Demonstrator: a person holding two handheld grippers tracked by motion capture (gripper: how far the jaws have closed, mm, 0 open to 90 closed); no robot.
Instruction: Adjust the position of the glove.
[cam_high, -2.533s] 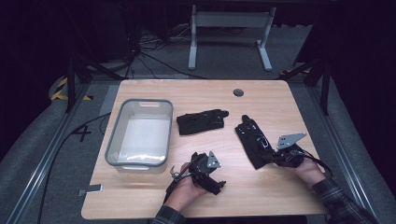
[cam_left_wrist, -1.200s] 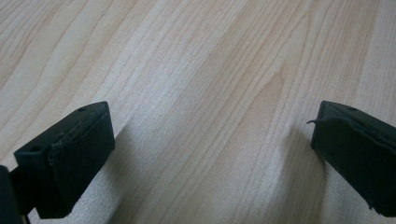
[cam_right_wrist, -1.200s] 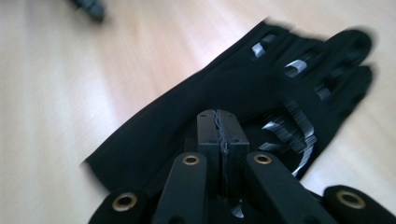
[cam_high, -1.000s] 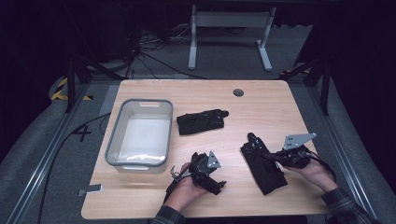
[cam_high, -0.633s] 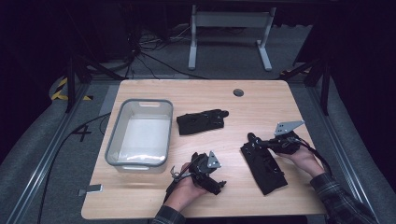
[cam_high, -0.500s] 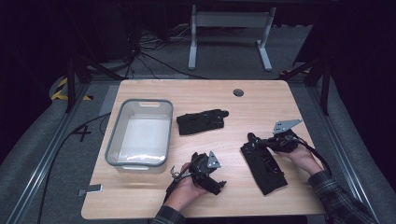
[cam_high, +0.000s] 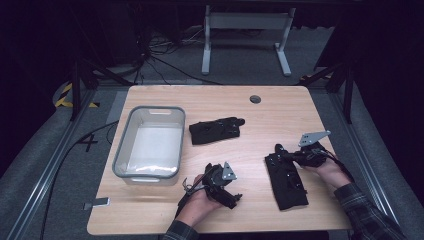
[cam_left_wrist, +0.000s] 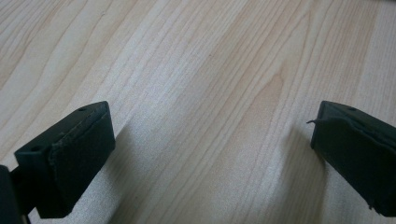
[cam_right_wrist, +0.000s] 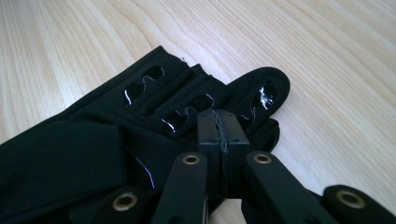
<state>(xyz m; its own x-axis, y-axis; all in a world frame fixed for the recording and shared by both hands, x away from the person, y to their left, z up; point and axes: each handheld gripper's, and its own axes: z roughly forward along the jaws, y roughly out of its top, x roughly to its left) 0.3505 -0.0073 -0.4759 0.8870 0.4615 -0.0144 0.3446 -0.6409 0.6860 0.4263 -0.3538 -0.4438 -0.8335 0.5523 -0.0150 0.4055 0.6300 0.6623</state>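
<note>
**Right gripper pinching glove at table's right side**

We are holding the right gripper (cam_right_wrist: 219, 135) with its jaws pressed together on the finger end of a black glove (cam_right_wrist: 93, 140), which is lying flat near the wooden table's (cam_high: 280, 107) right edge. We are resting the left gripper (cam_left_wrist: 210, 154) with its jaws spread wide over bare wood. A second black glove (cam_high: 216, 130) is lying beside the clear plastic bin (cam_high: 150, 175).

Right gripper (cam_right_wrist: 222, 135) jaws closed on black glove (cam_right_wrist: 140, 140) fingers; wooden table (cam_right_wrist: 327, 56) beneath
</note>
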